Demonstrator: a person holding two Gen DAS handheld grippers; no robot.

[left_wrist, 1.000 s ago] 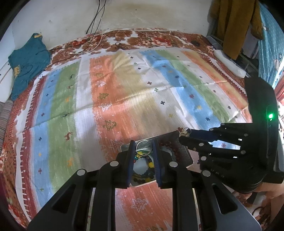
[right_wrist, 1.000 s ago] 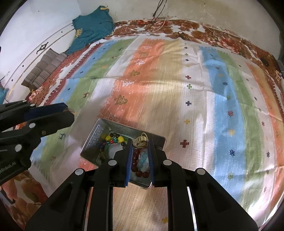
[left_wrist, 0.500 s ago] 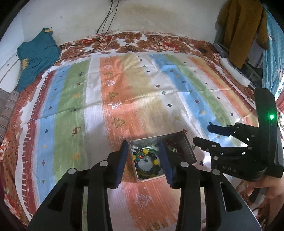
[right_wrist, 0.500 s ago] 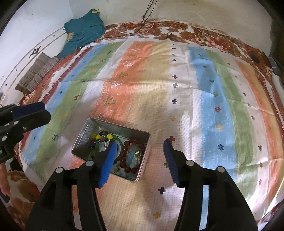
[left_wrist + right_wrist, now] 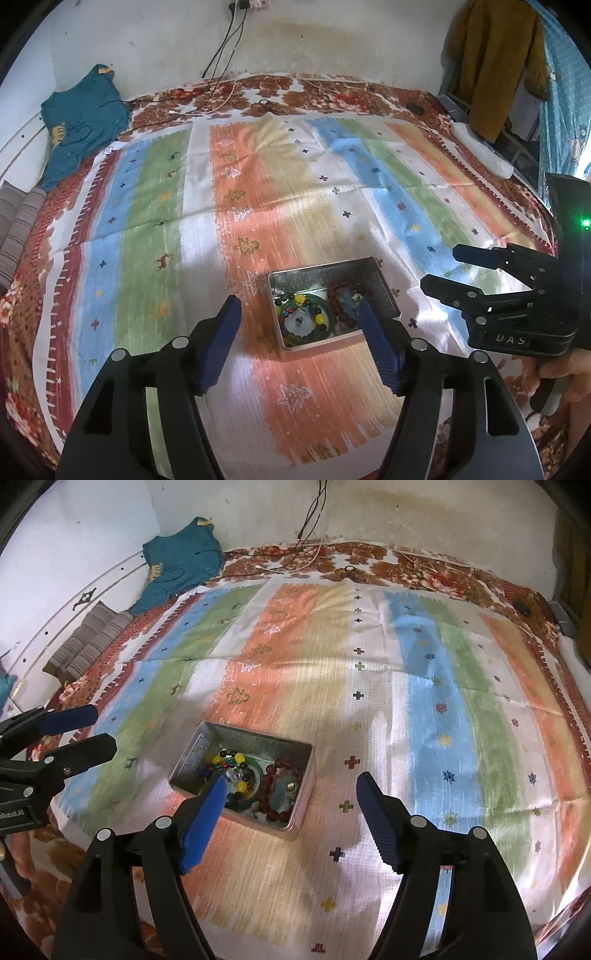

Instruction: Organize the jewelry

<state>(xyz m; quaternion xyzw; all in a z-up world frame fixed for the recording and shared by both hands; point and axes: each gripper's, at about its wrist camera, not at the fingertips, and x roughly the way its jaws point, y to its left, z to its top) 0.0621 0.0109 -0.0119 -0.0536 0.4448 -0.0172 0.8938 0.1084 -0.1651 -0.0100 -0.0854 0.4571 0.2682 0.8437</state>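
A silver metal tin (image 5: 384, 291) (image 5: 192, 755) lies on the striped bedspread, holding a multicoloured bead bracelet (image 5: 317, 317) (image 5: 236, 764), a dark red bead bracelet (image 5: 341, 295) (image 5: 275, 794) and small rings. My left gripper (image 5: 299, 306) is open and empty, above the tin's near side; it also shows at the left of the right wrist view (image 5: 94, 727). My right gripper (image 5: 291, 786) is open and empty, above the tin's right end; it also shows at the right of the left wrist view (image 5: 439, 267).
The striped cloth (image 5: 258, 184) covers a bed against a white wall. A teal garment (image 5: 81, 122) and striped cushions (image 5: 88, 642) lie at the far left. Cables (image 5: 221, 103) trail from a wall socket. A white power strip (image 5: 480, 151) and hanging clothes (image 5: 491, 55) are at right.
Both grippers let go of the rings they were holding over the tin, opened wide and pulled back and up. The rings now lie in the tin.
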